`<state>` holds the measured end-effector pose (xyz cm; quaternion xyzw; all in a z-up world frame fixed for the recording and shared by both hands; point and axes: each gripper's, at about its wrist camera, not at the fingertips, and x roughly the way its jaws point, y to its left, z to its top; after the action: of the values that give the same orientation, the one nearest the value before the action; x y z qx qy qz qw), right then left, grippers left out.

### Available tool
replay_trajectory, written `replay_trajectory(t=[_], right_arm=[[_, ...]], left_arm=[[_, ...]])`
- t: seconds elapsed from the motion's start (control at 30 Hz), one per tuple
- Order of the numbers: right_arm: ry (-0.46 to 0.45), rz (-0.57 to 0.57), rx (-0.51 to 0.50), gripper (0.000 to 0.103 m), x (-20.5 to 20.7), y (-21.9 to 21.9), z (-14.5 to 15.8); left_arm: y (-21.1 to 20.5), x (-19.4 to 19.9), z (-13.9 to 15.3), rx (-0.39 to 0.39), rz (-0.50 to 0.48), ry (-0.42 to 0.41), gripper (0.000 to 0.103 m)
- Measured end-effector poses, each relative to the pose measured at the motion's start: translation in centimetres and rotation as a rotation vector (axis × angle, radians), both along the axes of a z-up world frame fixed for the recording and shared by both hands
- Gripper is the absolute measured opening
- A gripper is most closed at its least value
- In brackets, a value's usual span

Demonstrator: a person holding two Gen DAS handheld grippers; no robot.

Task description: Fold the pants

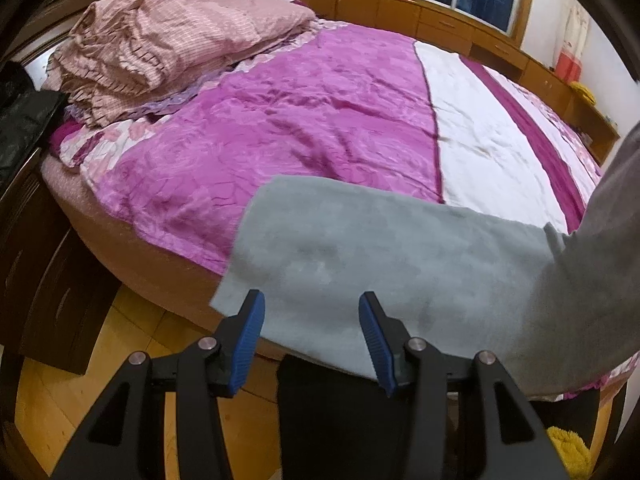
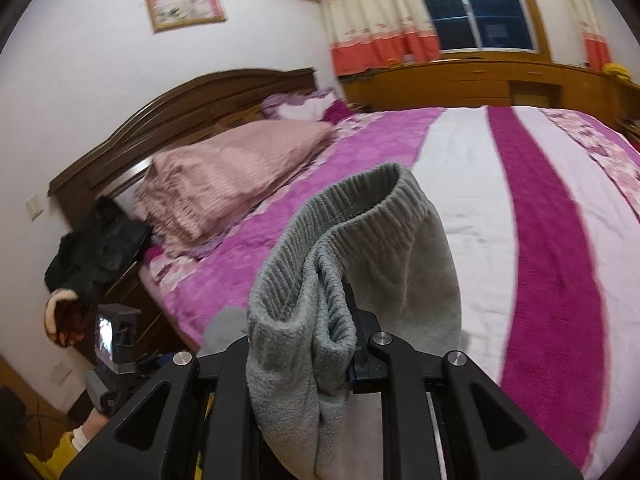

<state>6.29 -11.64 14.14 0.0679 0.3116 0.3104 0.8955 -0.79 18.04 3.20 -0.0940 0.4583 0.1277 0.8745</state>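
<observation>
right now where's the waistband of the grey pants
In the right wrist view the ribbed waistband is bunched in the shut right gripper, lifted above the bed, right of the pink pillow.

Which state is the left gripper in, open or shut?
Open. The left gripper holds its blue-padded jaws apart above the grey pants, with no cloth pinched between them.

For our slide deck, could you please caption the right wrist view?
Right gripper shut on the waistband of grey pants, held above the bed.
</observation>
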Motion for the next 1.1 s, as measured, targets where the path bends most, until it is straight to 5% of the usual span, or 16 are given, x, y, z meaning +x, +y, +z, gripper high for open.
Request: replay_trajectory(t=[0.33,0.8,0.93,1.1], right_arm=[[0.06,0.173,-0.049,0.01,0.9,10.4,-2.9],[0.129,0.283,-0.231,0.014,1.7,20.7,-11.0],[0.156,0.316,-0.238,0.027,1.7,21.6,-12.4],[0.317,0.347,-0.185,0.052,1.8,21.4,-13.5]], left_arm=[[4.2,-0.5,2.2,-0.026,0.058,-0.054,0.052],[6.2,-0.3,0.2,-0.087,0.101,-0.018,0.052],[6.5,-0.5,0.0,-0.085,0.118,0.002,0.052],[7.5,-1.3,0.1,-0.088,0.192,0.03,0.051]])
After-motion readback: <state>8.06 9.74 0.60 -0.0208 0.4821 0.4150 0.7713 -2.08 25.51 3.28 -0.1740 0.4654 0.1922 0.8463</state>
